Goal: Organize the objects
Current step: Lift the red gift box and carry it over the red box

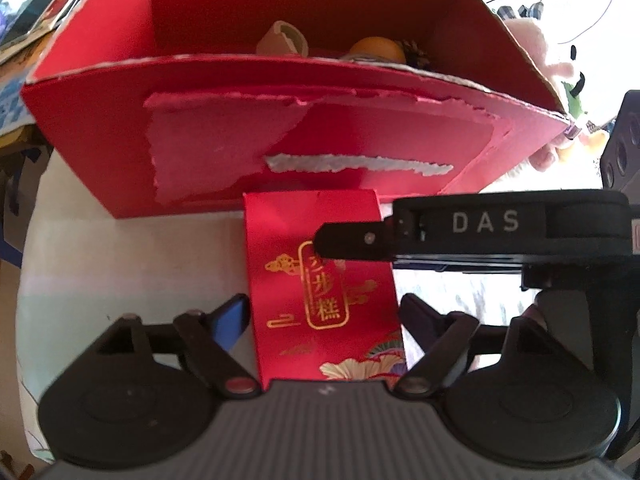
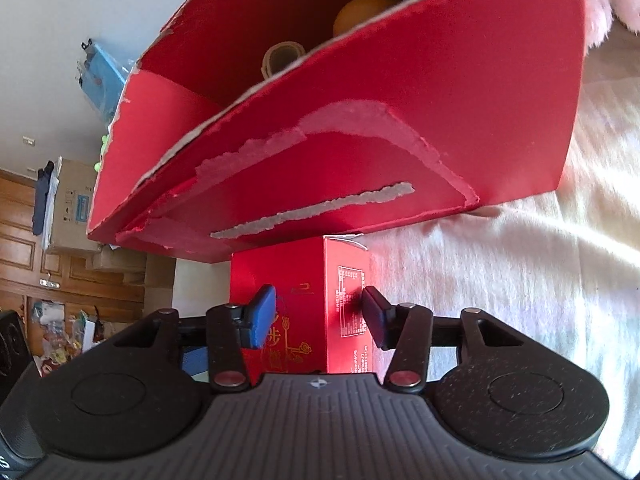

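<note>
Straddling the small red carton (image 1: pixel 320 280) with left gripper (image 1: pixel 324 312), jaws apart, carton standing just before the big red box (image 1: pixel 280 140). Reaching over with right gripper (image 2: pixel 316 316), also spread, pads not visibly pressing. Probably light, stiff, slick cardboard; gripping the broad faces mid-height.

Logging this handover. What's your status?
Left gripper open, astride small red box. Right gripper astride it too, grip unclear. Big red bin just behind, nothing blocking.
</note>
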Demonstrator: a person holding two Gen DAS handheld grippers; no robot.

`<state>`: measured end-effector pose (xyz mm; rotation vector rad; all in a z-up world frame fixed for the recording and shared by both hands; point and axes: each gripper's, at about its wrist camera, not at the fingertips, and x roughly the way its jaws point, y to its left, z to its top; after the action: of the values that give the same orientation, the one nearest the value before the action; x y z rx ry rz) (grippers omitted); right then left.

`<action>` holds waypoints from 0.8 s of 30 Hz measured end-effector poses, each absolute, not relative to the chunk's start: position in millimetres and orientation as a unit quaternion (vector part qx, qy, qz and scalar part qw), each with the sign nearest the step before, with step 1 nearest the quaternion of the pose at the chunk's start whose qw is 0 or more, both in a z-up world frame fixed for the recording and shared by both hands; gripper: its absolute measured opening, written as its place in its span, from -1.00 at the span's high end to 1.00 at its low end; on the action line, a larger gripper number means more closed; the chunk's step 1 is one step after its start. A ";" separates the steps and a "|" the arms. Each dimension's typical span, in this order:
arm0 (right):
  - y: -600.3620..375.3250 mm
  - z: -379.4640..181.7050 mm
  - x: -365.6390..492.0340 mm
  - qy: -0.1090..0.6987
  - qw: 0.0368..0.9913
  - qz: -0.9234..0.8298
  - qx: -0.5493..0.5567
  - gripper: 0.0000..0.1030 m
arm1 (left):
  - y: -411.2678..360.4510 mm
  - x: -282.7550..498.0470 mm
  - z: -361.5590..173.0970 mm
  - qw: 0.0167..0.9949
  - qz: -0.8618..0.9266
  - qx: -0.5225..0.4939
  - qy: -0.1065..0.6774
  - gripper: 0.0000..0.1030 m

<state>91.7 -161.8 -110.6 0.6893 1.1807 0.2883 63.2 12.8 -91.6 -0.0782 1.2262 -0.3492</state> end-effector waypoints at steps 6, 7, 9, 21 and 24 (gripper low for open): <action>-168.6 -114.3 88.6 0.545 0.757 0.134 0.334 0.02 | 3.5 61.4 -91.2 0.804 -0.160 -0.009 0.573 -0.62; -169.0 -114.9 88.6 0.545 0.756 0.135 0.335 0.03 | 1.9 60.7 -91.2 0.804 -0.158 -0.005 0.573 -0.62; -172.4 -117.0 87.7 0.546 0.752 0.136 0.343 0.03 | 1.3 61.2 -91.5 0.803 -0.153 -0.002 0.576 -0.71; -181.8 -117.9 86.3 0.553 0.745 0.156 0.340 0.03 | -7.0 56.8 -95.1 0.804 -0.139 0.035 0.578 -0.73; -183.4 -119.2 87.3 0.555 0.740 0.160 0.344 0.02 | -6.2 59.5 -97.8 0.800 -0.137 0.032 0.583 -0.70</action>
<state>87.3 -183.4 -119.2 0.7549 1.2168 0.3499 59.5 -6.2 -97.8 0.0682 1.2503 -0.2946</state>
